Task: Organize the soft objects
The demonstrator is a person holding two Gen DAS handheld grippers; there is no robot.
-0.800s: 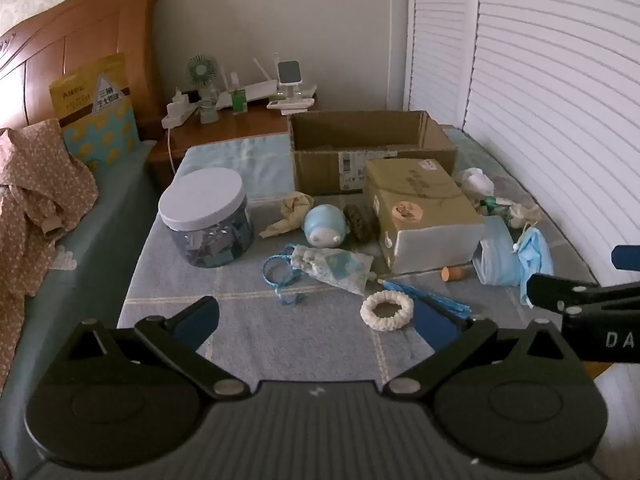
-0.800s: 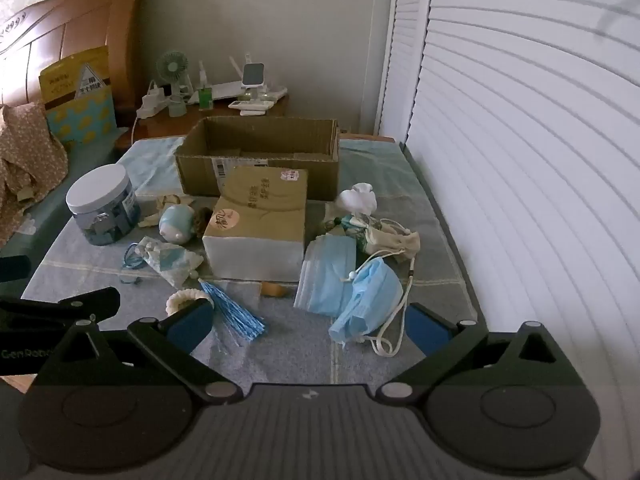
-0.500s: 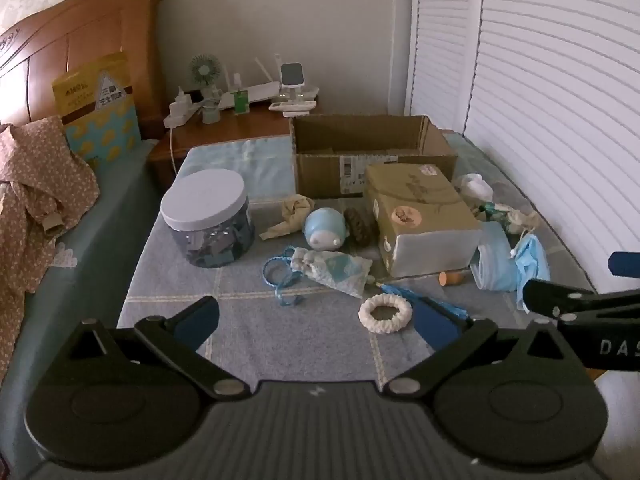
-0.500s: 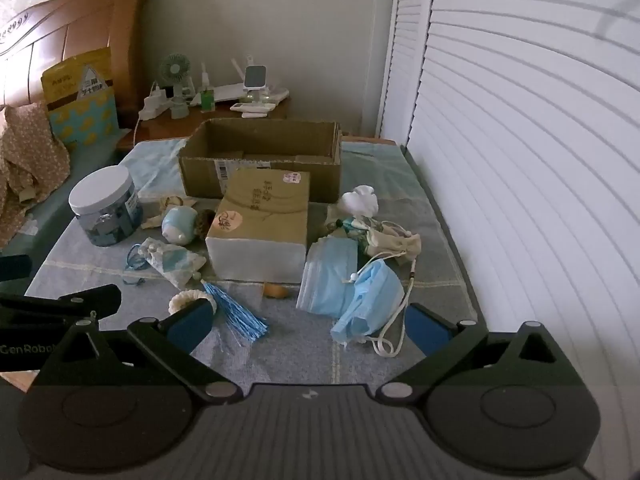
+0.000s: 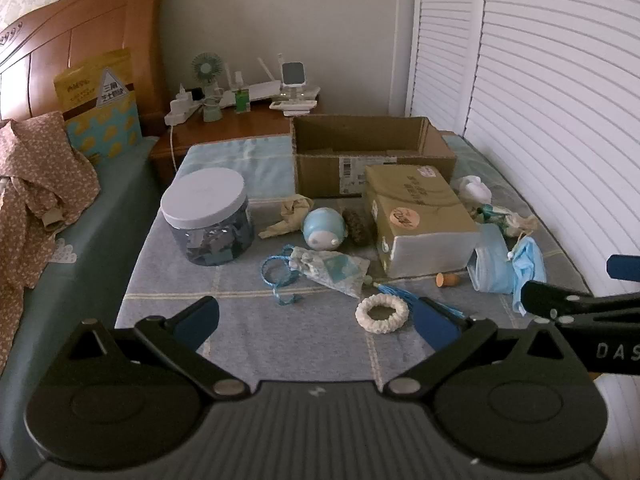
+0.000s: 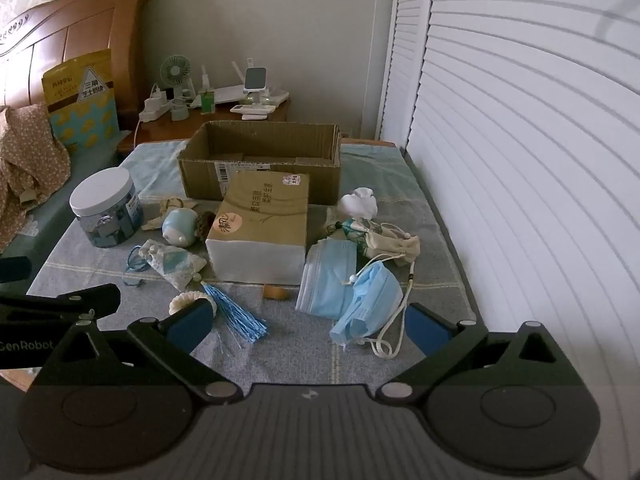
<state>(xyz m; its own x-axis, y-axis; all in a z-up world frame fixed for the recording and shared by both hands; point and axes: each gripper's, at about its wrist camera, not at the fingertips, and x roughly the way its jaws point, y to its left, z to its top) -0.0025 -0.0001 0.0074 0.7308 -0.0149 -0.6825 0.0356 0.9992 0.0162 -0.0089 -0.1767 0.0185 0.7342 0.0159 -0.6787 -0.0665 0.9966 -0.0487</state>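
A wooden headboard (image 5: 80,40) rises at the far left, a yellow bag (image 5: 100,100) leaning against it. A small green fan (image 6: 175,70) stands on the nightstand (image 5: 224,128) beside white louvred doors (image 6: 520,120).

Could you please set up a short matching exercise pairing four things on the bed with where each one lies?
Things:
1. white scrunchie
2. lidded jar
3. crumpled blue mask
4. open cardboard box

Places:
A. at the far end, behind the closed brown package
B. nearest the shutter side, close in front of the right gripper
C. far left, beside the round blue toy
D. just ahead of the left gripper, next to the blue tassel

Pairs: 1-D, 2-C, 3-B, 4-A
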